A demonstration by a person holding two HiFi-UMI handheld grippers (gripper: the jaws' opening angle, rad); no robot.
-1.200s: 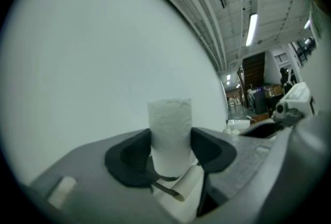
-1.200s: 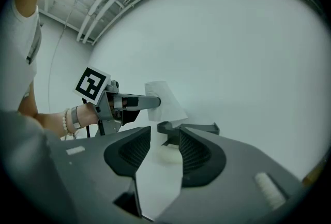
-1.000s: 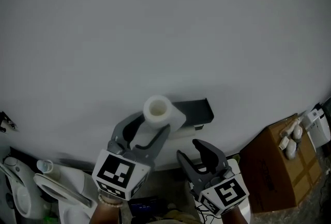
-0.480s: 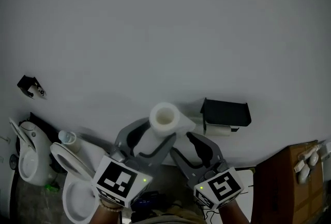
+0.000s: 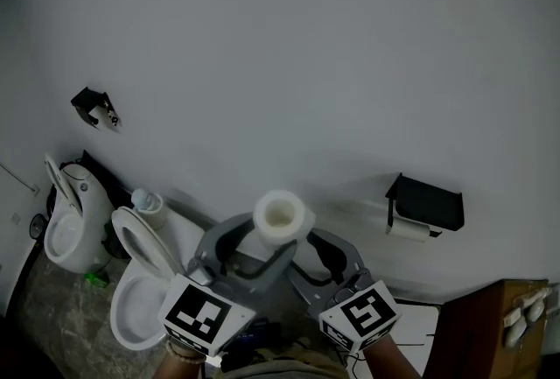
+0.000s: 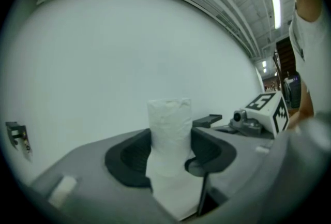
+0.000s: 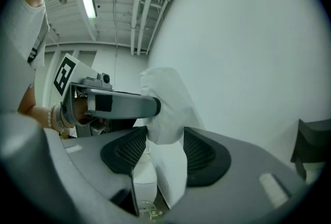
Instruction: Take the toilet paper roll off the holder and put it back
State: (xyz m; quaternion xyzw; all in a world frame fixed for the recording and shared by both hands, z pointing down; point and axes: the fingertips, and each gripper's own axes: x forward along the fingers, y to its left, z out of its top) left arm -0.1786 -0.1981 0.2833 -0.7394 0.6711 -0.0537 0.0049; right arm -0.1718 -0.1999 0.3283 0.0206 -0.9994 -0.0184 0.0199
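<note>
Nearest you, your left gripper has its fingers closed on the toilet paper roll, which stands upright with its core hole showing and a loose tail hanging down. Your right gripper sits just beside it; its fingers have just been opening and stand wide, with the roll's paper in the gap but the pads not pressing on it. Below to your left is the toilet, lid raised. A cardboard box fills the low right corner. The black holder hangs on the wall to the right, well apart from the roll, with bare wall between. A small black bracket sits far left.
</note>
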